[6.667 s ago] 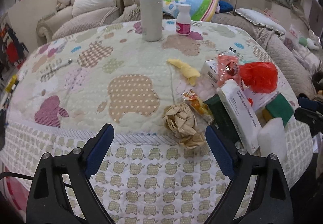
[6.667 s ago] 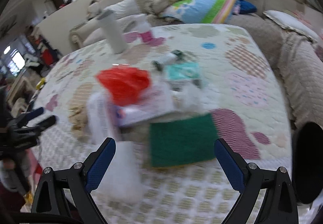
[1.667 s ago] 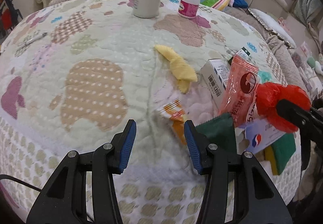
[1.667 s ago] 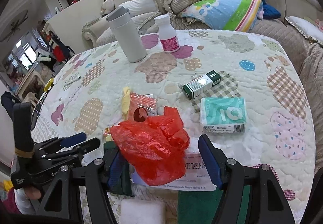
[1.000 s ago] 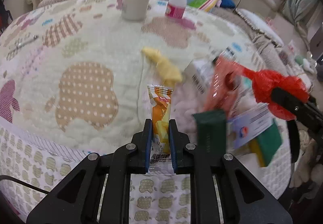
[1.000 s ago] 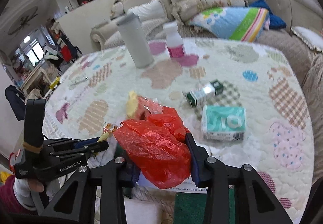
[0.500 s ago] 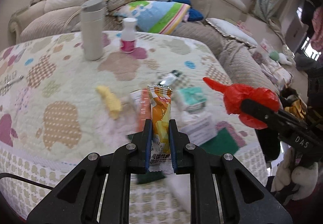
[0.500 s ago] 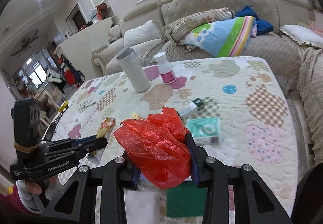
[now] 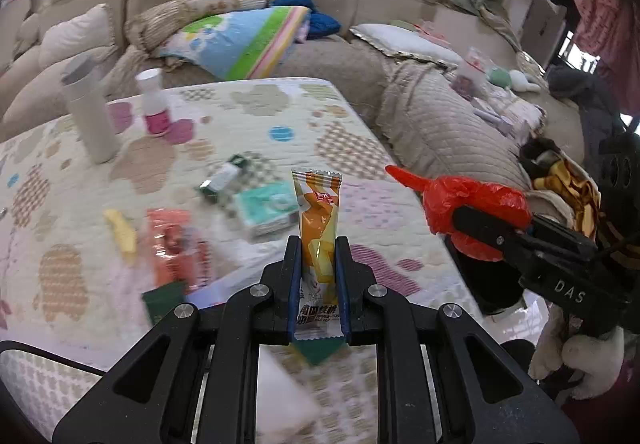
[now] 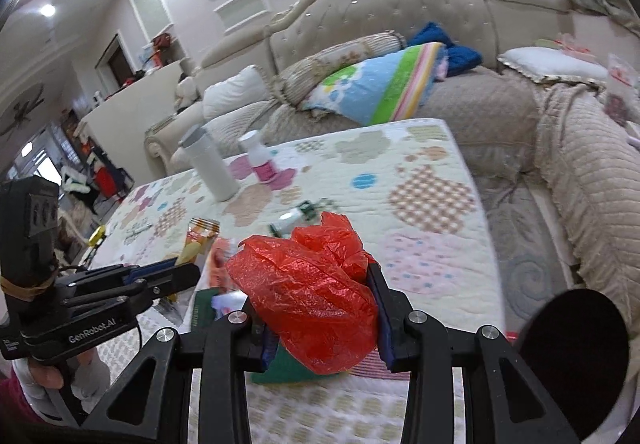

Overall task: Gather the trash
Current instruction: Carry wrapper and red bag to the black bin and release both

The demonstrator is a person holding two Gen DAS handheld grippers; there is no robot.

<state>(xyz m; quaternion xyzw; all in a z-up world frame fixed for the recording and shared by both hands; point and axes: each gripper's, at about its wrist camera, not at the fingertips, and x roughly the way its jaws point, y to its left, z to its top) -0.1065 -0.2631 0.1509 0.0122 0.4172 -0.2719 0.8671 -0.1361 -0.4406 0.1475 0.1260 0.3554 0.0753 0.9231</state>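
L gripper (image 9: 318, 276) clenched on orange snack wrapper (image 9: 318, 216), held upright above the table (image 9: 352, 148). R gripper (image 10: 322, 318) clamps a red bag (image 10: 308, 292), bunched btwn jaws, also off the table; in L view it sits at 3 o'clock. On the quilted top: flask (image 9: 88, 116) & pink-label bottle (image 9: 154, 104) at 10 o'clock, teal pack (image 9: 266, 208) just past the wrapper.
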